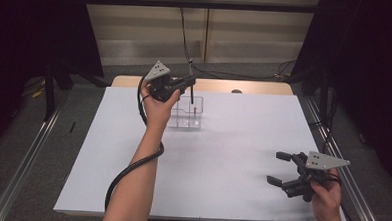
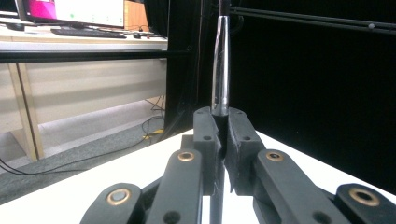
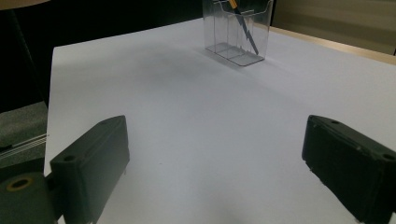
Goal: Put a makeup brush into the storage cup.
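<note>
Left gripper (image 1: 189, 80) is clamped on a pen (image 2: 221, 65): in the left gripper view the jaws pinch the dark lower barrel, chrome upper part standing straight up out of the pads. In the high view the pen hangs down from the gripper into or just over the clear holder (image 1: 189, 115) at 12 o'clock on the surface (image 1: 232, 142); can't tell if the tip is already inside.

Risks, as I judge them:
- Grip sits on a thin round barrel, so the pen could pivot or slip in the pads if the tip catches the holder rim or a divider.
- Holder is light plastic with nobody bracing it. A sideways push from the pen could slide or tip it.
- One pen (image 3: 243, 28) already leans in the holder; a blind drop could knock against it.
- Early release while tilted could send the pen bouncing out onto the surface.

Right gripper (image 1: 281, 169) sits at 4 o'clock, jaws wide apart, nothing between them, well away from the holder.

View differences:
- Left gripper view gives the pad contact on the pen, but not the holder.
- Right gripper view (image 3: 215, 172) shows the holder's compartments and the leaning pen with its yellow end.
- High view gives the layout: gripper over holder, right hand (image 1: 325, 196) parked.
</note>
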Demonstrator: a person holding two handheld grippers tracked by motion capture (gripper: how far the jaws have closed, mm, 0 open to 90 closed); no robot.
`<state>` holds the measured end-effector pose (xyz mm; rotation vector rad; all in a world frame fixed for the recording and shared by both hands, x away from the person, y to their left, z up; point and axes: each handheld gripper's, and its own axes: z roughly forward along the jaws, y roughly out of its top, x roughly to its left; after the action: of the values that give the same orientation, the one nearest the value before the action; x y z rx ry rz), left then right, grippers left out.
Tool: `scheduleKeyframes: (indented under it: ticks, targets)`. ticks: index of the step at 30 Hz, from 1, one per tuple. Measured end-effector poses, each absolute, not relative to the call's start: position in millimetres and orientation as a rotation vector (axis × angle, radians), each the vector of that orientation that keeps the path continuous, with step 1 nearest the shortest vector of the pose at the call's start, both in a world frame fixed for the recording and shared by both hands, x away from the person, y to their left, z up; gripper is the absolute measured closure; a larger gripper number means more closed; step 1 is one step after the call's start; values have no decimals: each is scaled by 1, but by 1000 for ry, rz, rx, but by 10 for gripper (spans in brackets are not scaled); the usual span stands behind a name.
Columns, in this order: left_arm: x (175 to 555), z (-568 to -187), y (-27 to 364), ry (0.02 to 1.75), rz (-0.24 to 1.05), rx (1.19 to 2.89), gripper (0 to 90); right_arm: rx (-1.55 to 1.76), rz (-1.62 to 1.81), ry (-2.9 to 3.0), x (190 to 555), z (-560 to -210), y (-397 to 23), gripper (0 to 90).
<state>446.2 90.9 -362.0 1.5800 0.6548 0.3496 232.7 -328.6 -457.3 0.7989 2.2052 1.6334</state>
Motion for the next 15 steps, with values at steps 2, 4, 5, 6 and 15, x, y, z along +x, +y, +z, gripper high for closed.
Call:
scheduleKeyframes:
  ticks: [2,4,5,6,15]
  targets:
    - [447,-364,91,655,364,1586,839,799,1633,2206,233,-457,-328,72]
    - [447,-366,90,656,383,1592,839,800,1636,2205,232,-457,-328,72]
    - [447,-368,90,661,387,1596,839,799,1636,2204,232,-457,-328,72]
    - [447,-368,90,661,387,1596,839,797,1636,2205,232,-457,-328,72]
    - [448,-377,88,667,387,1603,840,794,1637,2204,232,-457,-328,72]
